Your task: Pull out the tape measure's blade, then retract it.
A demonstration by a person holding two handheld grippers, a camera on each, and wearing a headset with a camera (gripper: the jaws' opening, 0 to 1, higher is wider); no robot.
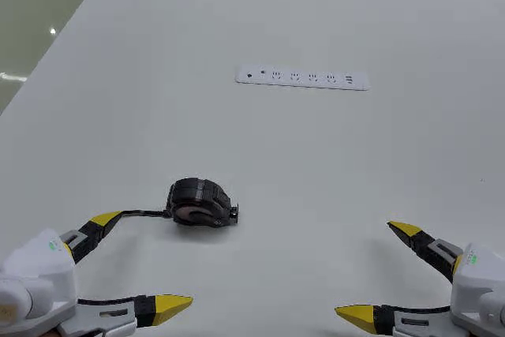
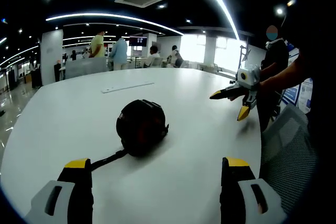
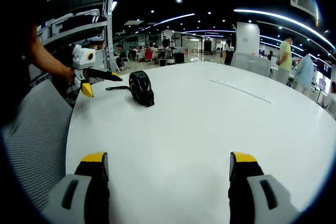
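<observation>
A black tape measure [image 1: 200,204] lies on the white table [image 1: 260,140], its wrist strap trailing left; the blade is wound inside the case. My left gripper [image 1: 139,261] stands open at the lower left, the tape measure [image 2: 140,126] just ahead of its yellow-tipped jaws with nothing between them. My right gripper [image 1: 377,271] stands open at the lower right, well away from the tape measure [image 3: 141,87]. In the right gripper view the left gripper [image 3: 94,81] shows beside the case; in the left gripper view the right gripper [image 2: 234,102] shows at the right.
A white power strip [image 1: 302,78] lies flat farther back on the table. A mesh chair back [image 3: 31,129] stands by the near table edge. Several people stand or sit in the office beyond the table. Shelves [image 3: 79,9] rise at the left.
</observation>
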